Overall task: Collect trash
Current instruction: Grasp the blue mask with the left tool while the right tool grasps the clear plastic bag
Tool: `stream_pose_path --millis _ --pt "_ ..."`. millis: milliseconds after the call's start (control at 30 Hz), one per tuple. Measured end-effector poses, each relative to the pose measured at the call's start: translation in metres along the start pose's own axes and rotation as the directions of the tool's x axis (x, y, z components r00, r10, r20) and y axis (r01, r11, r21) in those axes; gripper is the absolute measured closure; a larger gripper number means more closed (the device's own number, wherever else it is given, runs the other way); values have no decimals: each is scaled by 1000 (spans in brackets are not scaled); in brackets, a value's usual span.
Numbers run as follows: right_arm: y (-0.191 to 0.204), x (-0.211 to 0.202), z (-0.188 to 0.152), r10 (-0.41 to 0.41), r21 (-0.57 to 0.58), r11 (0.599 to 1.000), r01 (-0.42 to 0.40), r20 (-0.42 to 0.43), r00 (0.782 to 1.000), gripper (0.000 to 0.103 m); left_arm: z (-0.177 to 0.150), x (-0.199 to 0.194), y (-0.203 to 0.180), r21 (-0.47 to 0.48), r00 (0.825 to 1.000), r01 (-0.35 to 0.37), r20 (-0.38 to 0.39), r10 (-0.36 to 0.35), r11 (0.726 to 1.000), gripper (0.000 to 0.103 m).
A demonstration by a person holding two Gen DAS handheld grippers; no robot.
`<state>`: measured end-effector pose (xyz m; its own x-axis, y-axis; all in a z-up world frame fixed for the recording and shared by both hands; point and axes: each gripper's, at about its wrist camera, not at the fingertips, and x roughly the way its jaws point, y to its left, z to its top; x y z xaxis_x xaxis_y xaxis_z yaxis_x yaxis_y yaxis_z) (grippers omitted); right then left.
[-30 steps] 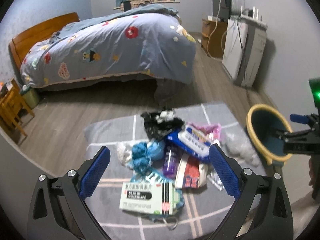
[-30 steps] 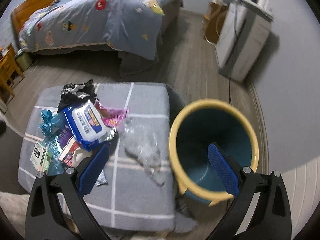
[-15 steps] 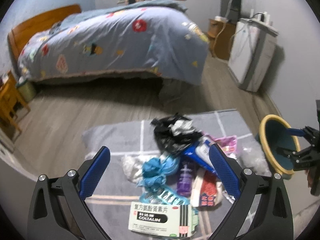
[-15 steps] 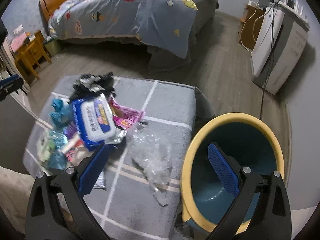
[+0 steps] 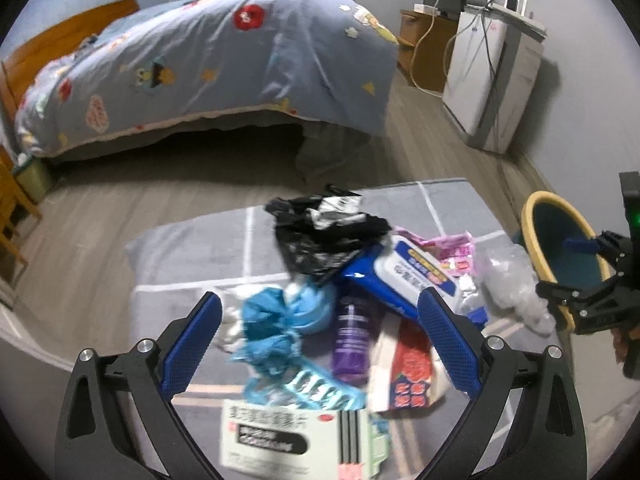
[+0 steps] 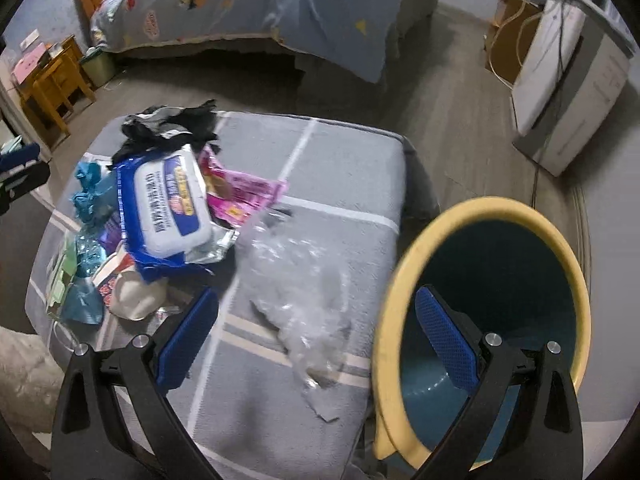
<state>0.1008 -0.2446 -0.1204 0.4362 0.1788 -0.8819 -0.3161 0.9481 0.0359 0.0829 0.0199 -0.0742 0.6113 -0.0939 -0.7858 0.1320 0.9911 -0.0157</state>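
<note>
Left wrist view showed the left gripper (image 5: 320,344) with its jaws spread wide and holding nothing, poised above a heap of trash on a grey checked cushion (image 5: 192,248). Between its blue pads lay a crumpled blue wad (image 5: 280,316), a purple bottle (image 5: 352,336) and a red-and-white packet (image 5: 408,376). A white medicine box (image 5: 288,436) sat nearest the camera, partly over a light-blue comb (image 5: 316,392). Farther back, a black bag (image 5: 324,236) rested against a blue wipes pack (image 5: 404,276), with a pink wrapper (image 5: 452,248) just beside it and a clear plastic bag (image 5: 516,280) near the cushion's right edge. The right gripper (image 5: 588,276) appeared at the frame's far right, in front of the bin (image 5: 536,216).

Right wrist view showed the right gripper (image 6: 316,340) likewise wide open and empty, one pad over the cushion (image 6: 352,168) and the other over the mouth of the yellow-rimmed bin (image 6: 408,272), whose blue inside showed nothing I could make out. The bin stood right against the cushion's side. The clear plastic bag (image 6: 304,284) lay between the pads' line and the heap, where the wipes pack (image 6: 168,200) topped the pink wrapper (image 6: 244,192) and the black bag (image 6: 172,128). A bed (image 6: 280,4) with a patterned blue quilt stood well behind.
</note>
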Motion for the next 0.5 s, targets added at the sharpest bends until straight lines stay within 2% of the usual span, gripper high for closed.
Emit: stream_pose_path --millis 133,300,433,500 --pt "-4 7 -2 1 19 1000 -1 -20 1000 12 0 9 13 31 999 -40 -1 40 999 7" --pt "4 19 -3 7 -21 1000 -8 -55 998 20 -8 31 43 -31 996 -63 -67 61 998 8" --pt "9 31 -6 -15 -45 999 11 -93 996 30 -9 50 45 8 992 -81 -97 81 997 10" --pt "8 35 -7 -13 -39 999 9 -111 994 36 -9 59 48 1 992 -67 -110 67 998 21"
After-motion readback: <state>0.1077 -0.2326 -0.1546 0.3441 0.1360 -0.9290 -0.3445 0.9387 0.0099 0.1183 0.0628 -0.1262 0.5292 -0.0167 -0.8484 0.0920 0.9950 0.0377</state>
